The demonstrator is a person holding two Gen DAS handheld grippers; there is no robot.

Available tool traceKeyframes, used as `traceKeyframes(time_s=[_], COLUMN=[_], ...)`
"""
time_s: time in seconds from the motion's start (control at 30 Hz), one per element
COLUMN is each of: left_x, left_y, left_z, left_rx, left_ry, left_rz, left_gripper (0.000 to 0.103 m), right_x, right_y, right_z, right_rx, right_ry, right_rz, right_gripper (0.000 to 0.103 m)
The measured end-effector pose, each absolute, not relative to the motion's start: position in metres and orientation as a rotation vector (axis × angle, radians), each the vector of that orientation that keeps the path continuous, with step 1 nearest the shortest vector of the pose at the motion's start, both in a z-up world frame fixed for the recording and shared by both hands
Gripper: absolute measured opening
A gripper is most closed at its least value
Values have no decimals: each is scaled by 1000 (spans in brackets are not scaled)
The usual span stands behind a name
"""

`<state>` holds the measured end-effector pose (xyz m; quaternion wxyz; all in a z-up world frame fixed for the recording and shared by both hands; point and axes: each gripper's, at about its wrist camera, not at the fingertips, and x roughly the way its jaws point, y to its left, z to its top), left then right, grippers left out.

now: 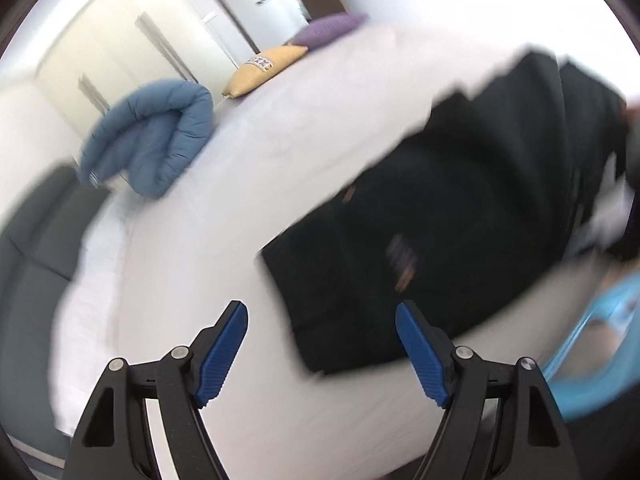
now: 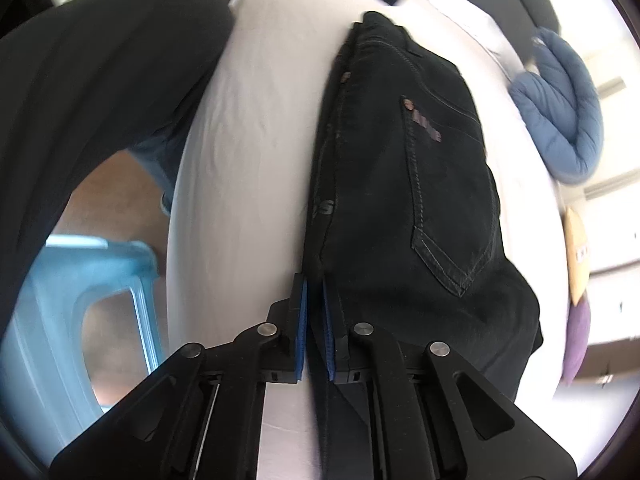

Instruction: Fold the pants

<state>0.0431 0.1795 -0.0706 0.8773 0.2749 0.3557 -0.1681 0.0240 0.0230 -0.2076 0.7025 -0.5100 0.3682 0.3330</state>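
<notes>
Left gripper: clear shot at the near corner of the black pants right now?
Probably yes. The left gripper is open and empty, and the black pants lie just beyond its fingertips on the white bed with nothing between.

pants: black denim, matt, pale stitching, metal rivets | bed sheet under pants: white cloth, smooth, matt | jacket beyond pants: blue quilted fabric | stool beside bed: glossy blue plastic | gripper pads: ribbed blue rubber
</notes>
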Motion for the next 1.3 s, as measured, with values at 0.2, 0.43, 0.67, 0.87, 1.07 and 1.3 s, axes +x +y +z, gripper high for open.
traceKeyframes(time_s=[0.2, 0.43, 0.67, 0.87, 1.07, 1.3], left_x=[85, 98, 118, 112, 113, 125], left_y=[96, 83, 70, 58, 59, 66], left_z=[-115, -160, -163, -168, -170, -165], left_rx=[504, 360, 400, 419, 430, 426], left_ry=[859, 1028, 1139, 1128, 1155, 1163], left_rz=[-448, -405, -407, -389, -401, -403], left_gripper=[66, 52, 53, 53, 53, 53], right_x=[25, 35, 48, 96, 150, 187], right_y=[-12, -173, -405, -517, -582, -625], right_z=[-188, -141, -147, -125, -116, -150], right_rx=[-797, 119, 898, 807, 554, 533], right_ry=[912, 976, 753, 708, 821, 912], right_rz=[662, 488, 134, -16, -34, 155], right_gripper=[68, 69, 70, 70, 70, 69])
